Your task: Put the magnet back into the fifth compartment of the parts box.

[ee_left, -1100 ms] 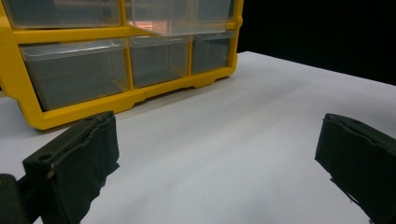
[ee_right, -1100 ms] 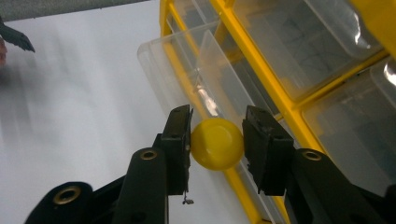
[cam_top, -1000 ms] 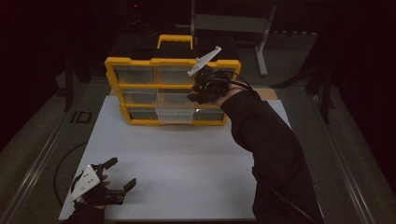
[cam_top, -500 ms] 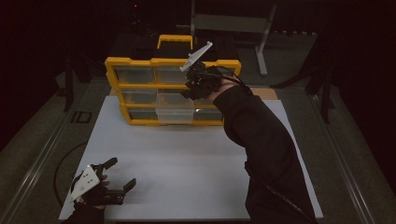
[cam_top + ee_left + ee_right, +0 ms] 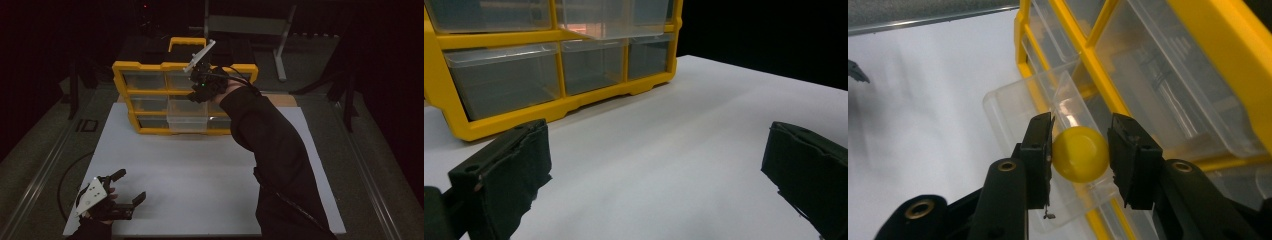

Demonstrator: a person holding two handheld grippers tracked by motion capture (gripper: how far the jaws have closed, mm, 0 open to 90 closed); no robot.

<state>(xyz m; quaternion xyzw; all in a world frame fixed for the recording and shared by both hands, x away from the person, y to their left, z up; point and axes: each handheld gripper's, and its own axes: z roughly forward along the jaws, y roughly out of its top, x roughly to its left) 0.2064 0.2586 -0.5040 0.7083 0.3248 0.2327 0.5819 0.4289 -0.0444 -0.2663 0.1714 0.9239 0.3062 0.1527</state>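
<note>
**Yellow ball pinched above the open drawer**

Yellow ball point(image 5: 1080, 154) sits between the two black jaws of the right gripper point(image 5: 1080, 156), which press on it from both sides. In the right gripper view it hangs directly over a clear plastic drawer point(image 5: 1048, 150) that is pulled out from the yellow organizer point(image 5: 1218, 55). The ball looks smooth and glossy.

From the high view, the right gripper point(image 5: 202, 85) is held up in front of the organizer point(image 5: 120, 80), near its top rows, with the person's dark sleeve point(image 5: 270, 145) stretching across the white table point(image 5: 200, 175). The pulled-out drawer point(image 5: 187, 117) juts from the middle column, lower down.

The left gripper point(image 5: 122, 187) rests at the near left corner of the table, well apart from the organizer. Its jaws stand spread wide, with bare white table between them in the left gripper view, where the organizer's lower drawers point(image 5: 504, 75) show ahead.
</note>
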